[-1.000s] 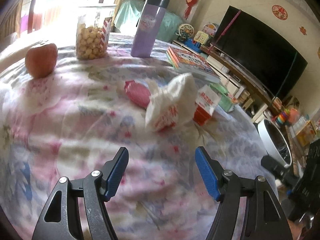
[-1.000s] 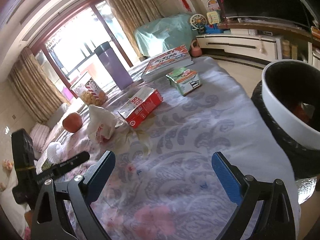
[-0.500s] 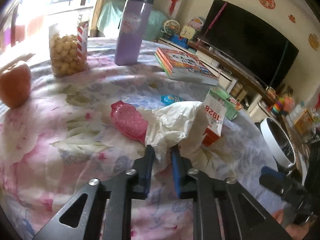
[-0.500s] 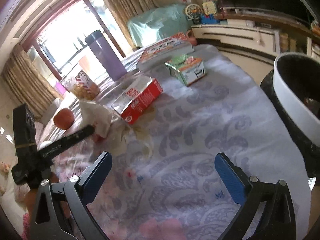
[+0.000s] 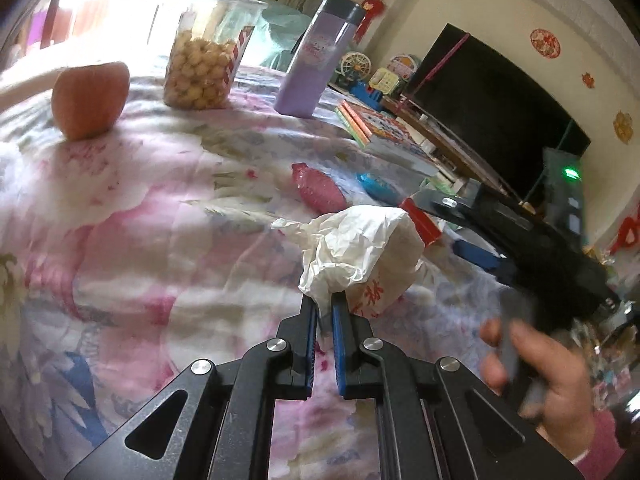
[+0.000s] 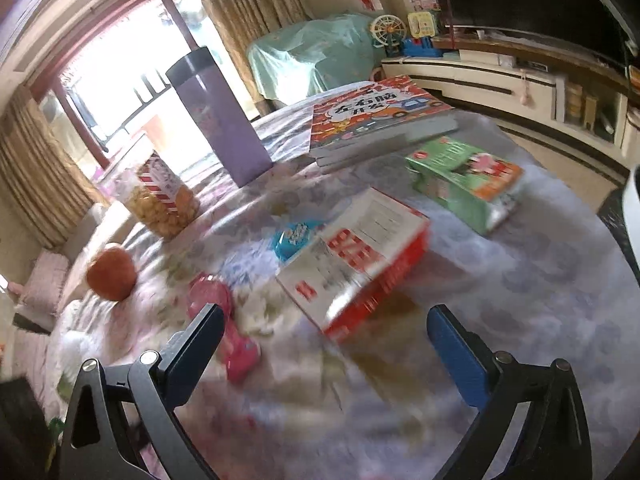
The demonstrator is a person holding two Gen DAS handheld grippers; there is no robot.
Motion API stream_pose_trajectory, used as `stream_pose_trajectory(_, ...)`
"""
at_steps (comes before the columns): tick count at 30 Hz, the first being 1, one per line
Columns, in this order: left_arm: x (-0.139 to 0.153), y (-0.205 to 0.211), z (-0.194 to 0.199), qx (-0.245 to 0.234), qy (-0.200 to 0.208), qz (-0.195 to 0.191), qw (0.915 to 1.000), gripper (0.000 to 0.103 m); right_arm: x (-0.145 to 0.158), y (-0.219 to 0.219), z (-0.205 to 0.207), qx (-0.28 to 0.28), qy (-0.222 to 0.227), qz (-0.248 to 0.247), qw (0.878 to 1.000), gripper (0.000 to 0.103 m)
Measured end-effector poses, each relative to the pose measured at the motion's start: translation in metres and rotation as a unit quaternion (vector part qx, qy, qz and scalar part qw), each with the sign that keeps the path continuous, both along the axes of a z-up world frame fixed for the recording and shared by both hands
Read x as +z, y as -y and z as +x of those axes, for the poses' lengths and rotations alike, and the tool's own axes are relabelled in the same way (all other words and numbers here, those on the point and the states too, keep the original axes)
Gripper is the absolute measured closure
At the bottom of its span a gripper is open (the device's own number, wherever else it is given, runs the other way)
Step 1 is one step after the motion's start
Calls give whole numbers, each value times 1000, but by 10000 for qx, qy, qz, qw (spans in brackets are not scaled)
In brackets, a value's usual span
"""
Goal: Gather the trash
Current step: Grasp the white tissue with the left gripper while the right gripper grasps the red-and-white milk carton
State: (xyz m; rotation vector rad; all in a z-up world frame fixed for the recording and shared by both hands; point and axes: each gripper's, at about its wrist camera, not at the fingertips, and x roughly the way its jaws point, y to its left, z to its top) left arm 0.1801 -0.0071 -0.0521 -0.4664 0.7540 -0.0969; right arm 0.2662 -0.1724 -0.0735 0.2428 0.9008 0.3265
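Note:
My left gripper (image 5: 325, 300) is shut on a crumpled white paper wrapper (image 5: 360, 248) with red print and holds it above the flowered tablecloth (image 5: 120, 240). My right gripper (image 6: 320, 320) is open and empty, just in front of a red and white carton (image 6: 360, 264); it also shows in the left wrist view (image 5: 476, 256), reaching in from the right. A pink wrapper (image 6: 224, 320) (image 5: 320, 190) and a small blue packet (image 6: 294, 238) (image 5: 376, 184) lie on the cloth.
An apple (image 5: 90, 100), a jar of round snacks (image 5: 204, 72), a purple tumbler (image 5: 316, 68) and a stack of books (image 6: 380, 120) stand at the back. A green box (image 6: 464, 180) lies right of the carton. A white bin rim (image 6: 634, 216) is at the table's right.
My left gripper closed on the white wrapper and lifted it. My right gripper moved forward toward the red carton, still open.

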Motion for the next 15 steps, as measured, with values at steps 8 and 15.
stream_pose_trajectory(8,-2,11,1,-342,105,208,9991,97,-16,-8,29,-377,-128,-315,9987,18)
stream_pose_trajectory(15,-5,7,4,-359,110,121,9992,97,-4,18,3,109,6,-94,9999,46)
